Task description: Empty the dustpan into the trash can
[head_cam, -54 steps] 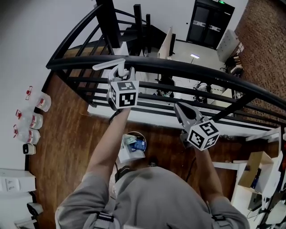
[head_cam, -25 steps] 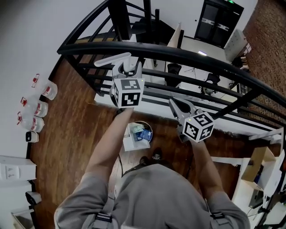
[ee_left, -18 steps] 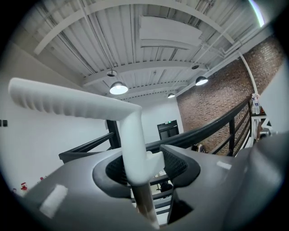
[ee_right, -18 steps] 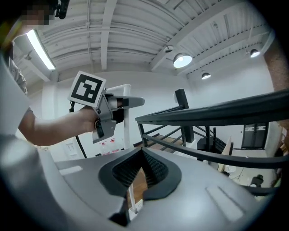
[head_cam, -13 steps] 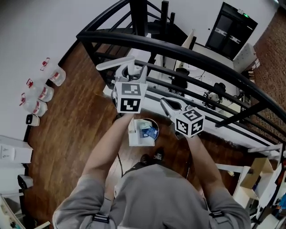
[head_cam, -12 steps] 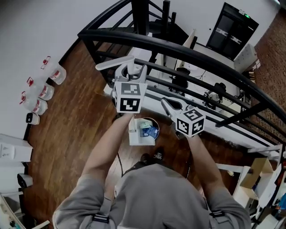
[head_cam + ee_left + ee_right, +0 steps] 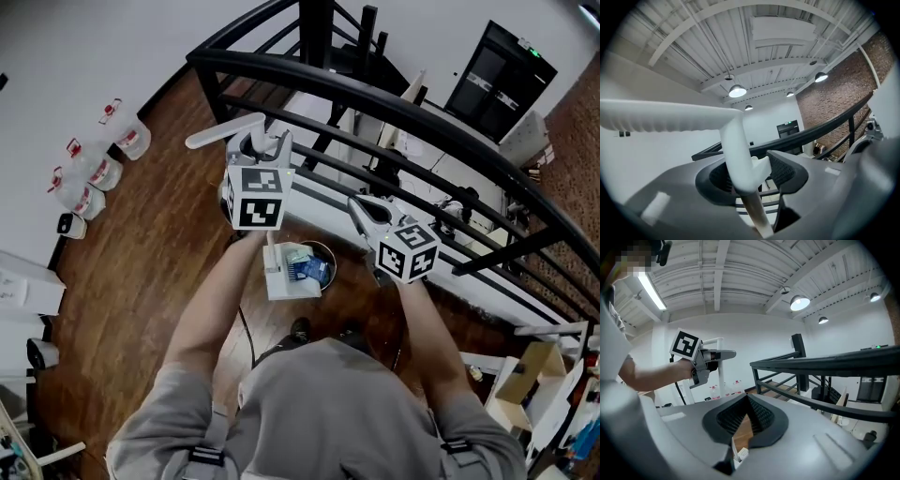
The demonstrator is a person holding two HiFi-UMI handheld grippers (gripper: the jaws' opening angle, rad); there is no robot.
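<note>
Head view, L to R: clear bottles [image 7: 94,174] stand on the wood floor [image 7: 150,272] by the wall, well apart from the work. Your L gripper [image 7: 262,148] is raised in front of the black railing [image 7: 422,114], approx. level.

Left gripper view: jaws clamped on the neck of the white dustpan handle [image 7: 740,154]. The crossbar runs off to the left above the pads, and the shaft drops below btwn them.

Head view: the dustpan [image 7: 281,279] hangs far below the L gripper, w/ its white pan at the left rim of the trash can [image 7: 326,251]. Contact w/ the rim can't be told. A blue item [image 7: 305,270] shows at the can's mouth. Your R gripper [image 7: 364,212] sits just right of the L one, also in front of the railing and apart from the dustpan.

Right gripper view: pad tips meet, leaving a narrow V gap behind them w/ nothing btwn. The floor shows through the gap.
</note>
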